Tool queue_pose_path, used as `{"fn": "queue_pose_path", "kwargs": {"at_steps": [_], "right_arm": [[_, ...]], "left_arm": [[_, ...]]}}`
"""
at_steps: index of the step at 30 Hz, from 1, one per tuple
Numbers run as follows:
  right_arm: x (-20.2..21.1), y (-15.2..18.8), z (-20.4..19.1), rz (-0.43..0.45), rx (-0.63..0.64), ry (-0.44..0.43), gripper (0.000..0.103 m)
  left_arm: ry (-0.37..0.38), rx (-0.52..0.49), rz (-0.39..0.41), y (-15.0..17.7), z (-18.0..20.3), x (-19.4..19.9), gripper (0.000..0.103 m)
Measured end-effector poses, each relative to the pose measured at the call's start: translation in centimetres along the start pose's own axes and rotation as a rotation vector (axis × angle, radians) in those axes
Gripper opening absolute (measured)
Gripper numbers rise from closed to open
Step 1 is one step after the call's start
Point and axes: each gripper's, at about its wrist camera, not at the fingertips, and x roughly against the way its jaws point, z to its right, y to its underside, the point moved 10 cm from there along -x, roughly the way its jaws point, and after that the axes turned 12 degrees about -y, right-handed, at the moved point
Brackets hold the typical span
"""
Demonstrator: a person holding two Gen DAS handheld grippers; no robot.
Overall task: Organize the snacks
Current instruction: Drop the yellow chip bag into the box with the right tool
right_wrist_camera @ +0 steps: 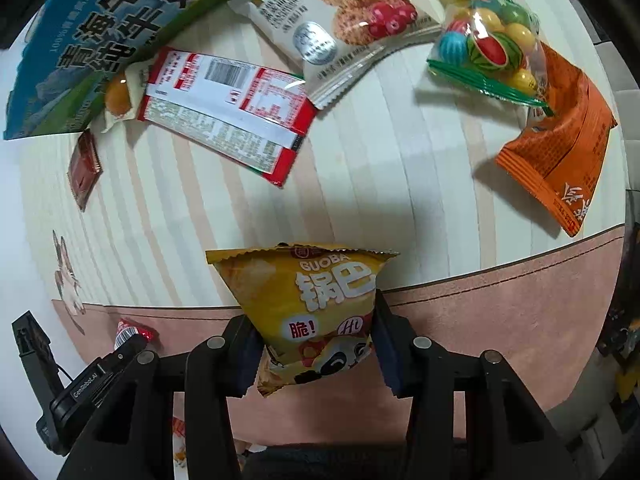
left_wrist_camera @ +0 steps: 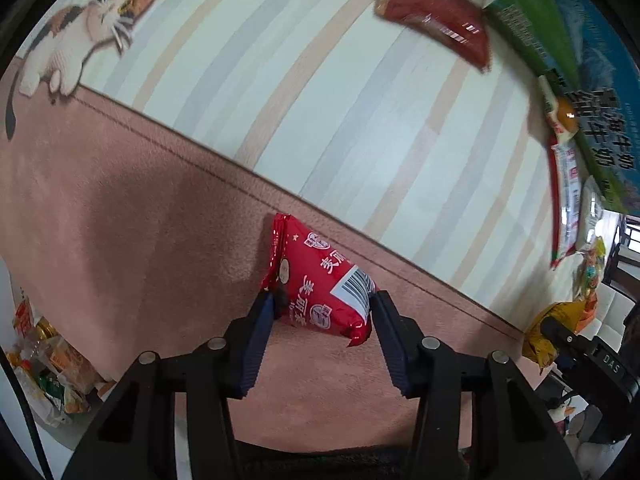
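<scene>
Left wrist: left gripper [left_wrist_camera: 324, 306] clamps red packet [left_wrist_camera: 320, 280], long axis diagonal; right gripper [right_wrist_camera: 316, 328] grips yellow bag [right_wrist_camera: 312, 308], upright.

Striped mat [left_wrist_camera: 320, 92], pink border [left_wrist_camera: 132, 216], seemingly a cat figure [left_wrist_camera: 76, 40].

black jaws, blue ribbed pads [left_wrist_camera: 256, 344], seemingly rubber

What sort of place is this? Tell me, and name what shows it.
Probably a home: a striped tablecloth with a cat print, loose snack packets such as the cookie packet, and a milk carton box.
</scene>
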Motion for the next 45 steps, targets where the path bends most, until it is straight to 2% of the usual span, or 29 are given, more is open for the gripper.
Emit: {"fn": "queue_pose_path", "kwargs": {"at_steps": [9, 17, 22, 26, 27, 29, 32, 34, 36, 39, 40, 42, 45], "right_arm": [[1.3, -0.4, -2.1, 0.02, 0.047, -0.037, 0.049], [4.0, -0.8, -4.5, 0.053, 0.101, -0.082, 0.048], [7.8, -1.4, -7.4, 0.098, 0.135, -0.161, 0.048], [12.7, -3.5, -10.7, 0.18, 0.172, -0.233, 0.048], [14.2, -4.3, -11.5, 0.204, 0.183, -0.249, 0.048], [17.3, -6.4, -13.3, 0.259, 0.204, -0.273, 0.048], [20.0, -9.1, -14.9, 0.312, 0.226, -0.269, 0.048], [21.0, -11.7, -15.3, 0.346, 0.237, -0.231, 0.048], [20.9, -14.2, -15.1, 0.356, 0.222, -0.2, 0.048], [19.1, -18.0, -14.2, 0.344, 0.203, -0.146, 0.049], [17.7, -19.2, -13.8, 0.304, 0.196, -0.129, 0.05], [15.9, -20.2, -12.9, 0.256, 0.175, -0.108, 0.055], [14.3, -20.8, -11.9, 0.233, 0.182, -0.056, 0.072]], "left_arm": [[0.045, -0.061, 0.1, 0.1, 3.0, 5.4, 0.048], [0.106, -0.152, 0.195, -2.1, 6.5, 11.2, 0.047], [0.166, -0.238, 0.255, -3.5, 10.2, 16.0, 0.046], [0.196, -0.303, 0.328, -5.6, 13.4, 21.0, 0.046], [0.201, -0.32, 0.348, -6.3, 14.0, 22.4, 0.042], [0.202, -0.357, 0.38, -7.8, 15.6, 24.7, 0.024], [0.192, -0.392, 0.412, -10.5, 17.6, 27.0, 0.024], [0.158, -0.397, 0.434, -12.6, 18.4, 27.3, 0.024], [0.13, -0.392, 0.422, -14.9, 19.0, 26.7, 0.024], [0.082, -0.396, 0.399, -17.5, 19.6, 25.0, 0.024], [0.072, -0.402, 0.384, -18.0, 19.7, 24.2, 0.024], [0.053, -0.399, 0.352, -18.9, 19.9, 22.9, 0.024], [0.03, -0.404, 0.322, -19.2, 20.0, 21.2, 0.027]]}}
